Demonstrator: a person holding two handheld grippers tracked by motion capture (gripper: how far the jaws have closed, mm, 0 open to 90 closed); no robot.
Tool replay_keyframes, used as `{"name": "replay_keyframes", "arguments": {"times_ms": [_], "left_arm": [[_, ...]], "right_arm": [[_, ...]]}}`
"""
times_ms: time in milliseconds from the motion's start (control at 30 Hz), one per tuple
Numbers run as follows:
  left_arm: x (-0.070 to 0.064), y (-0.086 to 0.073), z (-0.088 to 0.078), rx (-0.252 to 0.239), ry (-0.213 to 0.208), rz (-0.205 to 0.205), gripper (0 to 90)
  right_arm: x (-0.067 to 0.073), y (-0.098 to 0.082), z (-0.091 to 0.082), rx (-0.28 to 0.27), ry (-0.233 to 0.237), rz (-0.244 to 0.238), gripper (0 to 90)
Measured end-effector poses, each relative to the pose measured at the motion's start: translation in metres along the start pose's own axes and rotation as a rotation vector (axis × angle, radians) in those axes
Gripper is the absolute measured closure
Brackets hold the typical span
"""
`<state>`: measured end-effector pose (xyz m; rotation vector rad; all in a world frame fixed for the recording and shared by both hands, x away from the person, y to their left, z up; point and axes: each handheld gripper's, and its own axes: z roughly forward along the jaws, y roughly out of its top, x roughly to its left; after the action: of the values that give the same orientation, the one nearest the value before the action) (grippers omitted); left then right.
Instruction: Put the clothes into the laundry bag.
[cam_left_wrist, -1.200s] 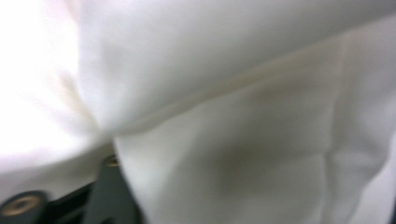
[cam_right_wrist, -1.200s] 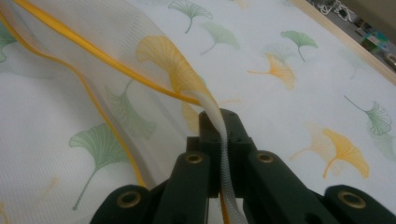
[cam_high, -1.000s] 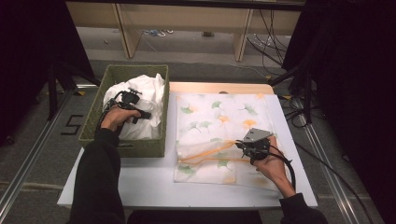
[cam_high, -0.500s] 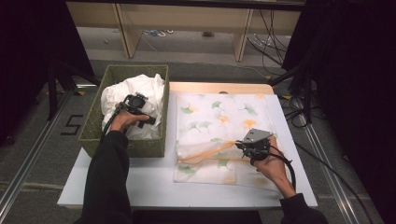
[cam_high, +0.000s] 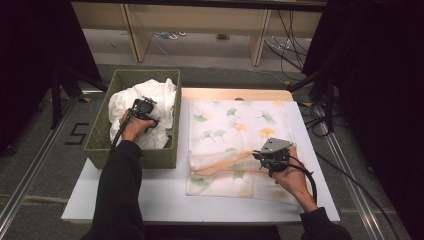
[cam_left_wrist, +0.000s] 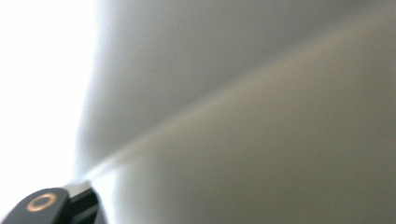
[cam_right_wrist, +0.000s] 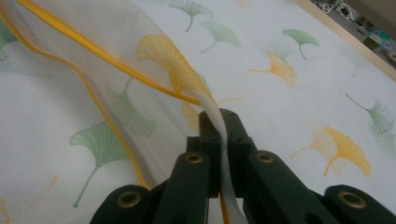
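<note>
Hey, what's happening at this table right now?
A person works with a gripper in each hand. The right gripper is shut on the edge of a mesh laundry bag printed with ginkgo leaves, lying flat on the table. The left gripper, its jaws just closing, is down in white cloth piled in a green basket.

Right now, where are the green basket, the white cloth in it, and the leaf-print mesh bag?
green basket (cam_high: 95, 145), high view, left wall.
white cloth (cam_high: 161, 97), high view, upper fold.
leaf-print mesh bag (cam_right_wrist: 261, 28), right gripper view, flat printed face.
</note>
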<state>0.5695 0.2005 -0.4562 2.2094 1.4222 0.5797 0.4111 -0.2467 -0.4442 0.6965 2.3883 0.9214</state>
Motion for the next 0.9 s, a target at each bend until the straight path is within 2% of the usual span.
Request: {"name": "replay_keyframes", "arguments": {"times_ms": [33,100,133,167,233,300,367,400,467,533,567,600,633,667,700,767,800,833,900], "left_arm": [[0.0,0.0,0.0,0.0,0.0,0.0,54.5],[0.008,-0.001,-0.009,-0.057,-0.048,-0.086,55.4],[0.008,-0.001,-0.009,-0.057,-0.048,-0.086,56.2],[0.01,0.0,-0.016,-0.086,-0.075,-0.107,56.6],[0.012,0.001,-0.023,-0.135,-0.098,-0.141,57.5],[0.012,0.002,-0.028,-0.151,-0.109,-0.144,58.1],[0.014,0.004,-0.041,-0.193,-0.141,-0.171,58.5],[0.014,0.004,-0.041,-0.193,-0.141,-0.171,58.9],[0.016,0.006,-0.051,-0.205,-0.171,-0.172,59.2],[0.016,0.007,-0.059,-0.212,-0.182,-0.163,59.5],[0.017,0.009,-0.068,-0.232,-0.197,-0.164,59.5],[0.017,0.009,-0.068,-0.232,-0.197,-0.164,59.8],[0.016,0.01,-0.072,-0.252,-0.198,-0.171,59.8],[0.016,0.012,-0.082,-0.281,-0.219,-0.176,60.0],[0.016,0.012,-0.082,-0.281,-0.219,-0.176,60.1],[0.015,0.014,-0.091,-0.327,-0.235,-0.205,60.3],[0.016,0.016,-0.102,-0.346,-0.243,-0.199,60.3],[0.016,0.016,-0.102,-0.346,-0.243,-0.199,60.3],[0.017,0.017,-0.113,-0.366,-0.248,-0.198,60.3]], "right_arm": [[0.0,0.0,0.0,0.0,0.0,0.0,89.5],[-0.001,0.0,0.0,0.001,0.001,0.002,89.5],[-0.001,0.0,0.0,0.005,0.002,0.009,89.4],[-0.001,0.0,0.0,0.006,0.003,0.004,89.5],[-0.001,0.0,0.0,0.006,-0.002,0.014,89.5],[-0.002,0.001,0.0,-0.001,-0.003,0.007,89.5],[-0.002,0.0,0.0,-0.002,-0.005,0.007,89.5],[-0.002,0.0,0.0,-0.004,-0.002,0.015,89.5],[-0.003,0.0,-0.001,-0.002,-0.002,0.012,89.5],[-0.003,0.0,-0.001,-0.004,-0.004,0.02,89.5],[-0.003,0.0,-0.002,0.001,-0.003,0.02,89.5],[-0.003,0.0,-0.002,0.001,-0.003,0.02,89.5],[-0.003,0.0,-0.002,-0.001,-0.005,0.02,89.5],[-0.004,0.0,-0.003,-0.002,-0.002,0.019,89.5],[-0.004,0.0,-0.003,-0.002,-0.002,0.019,89.5],[-0.004,0.0,-0.003,0.002,-0.007,0.018,89.5],[-0.004,0.0,-0.003,-0.008,-0.006,0.022,89.6],[-0.004,0.0,-0.003,-0.008,-0.006,0.022,89.6],[-0.005,0.0,-0.003,0.0,-0.006,0.022,89.6]]}}
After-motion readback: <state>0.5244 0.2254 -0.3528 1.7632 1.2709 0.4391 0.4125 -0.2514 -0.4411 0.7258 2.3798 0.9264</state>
